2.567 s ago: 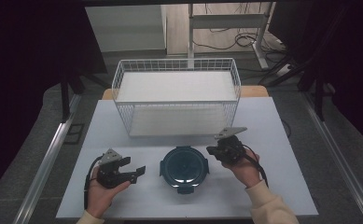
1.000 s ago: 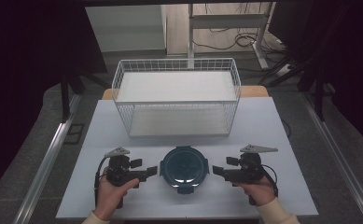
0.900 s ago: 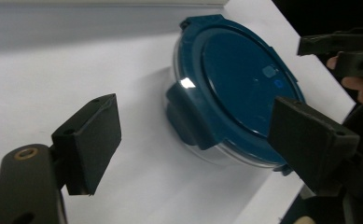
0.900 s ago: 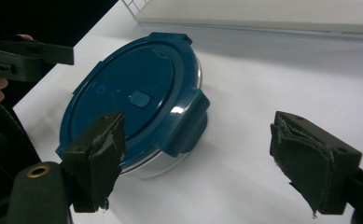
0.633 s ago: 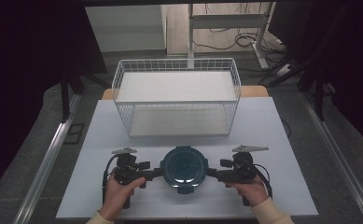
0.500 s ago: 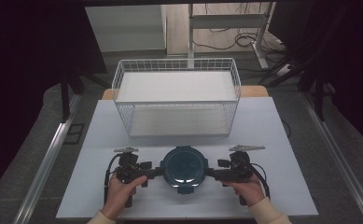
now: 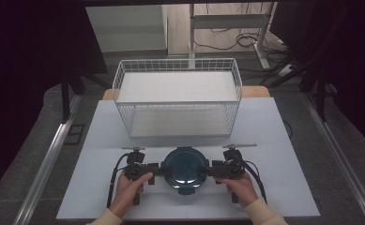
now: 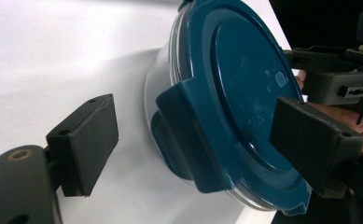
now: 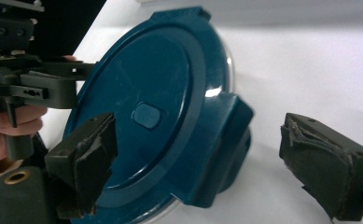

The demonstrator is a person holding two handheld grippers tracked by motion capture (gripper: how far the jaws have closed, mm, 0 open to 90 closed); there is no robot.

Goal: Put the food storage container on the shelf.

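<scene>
High view: box (image 7: 185, 169) sits near table (image 7: 283, 140) front edge | left gripper (image 7: 155, 169), right gripper (image 7: 207, 169) spread, jaws just opening, straddling side latches | likely rigid, light, slick; grip latches.

A white bench (image 7: 283, 140) stands on grey floor (image 7: 49, 117); dark curtains (image 7: 30, 47) flank it, cables (image 7: 246, 40) behind.

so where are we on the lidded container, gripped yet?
Done: both grippers are in place, left gripper and right gripper flanking the blue-lidded container on the table. In hand: each has a lid clasp between its jaws; the jaws have just been opening and the pads stand clear, so no grip yet. Left: closing on the clasps and whatever follows; the lid is on, and the wire basket is apart.
</scene>
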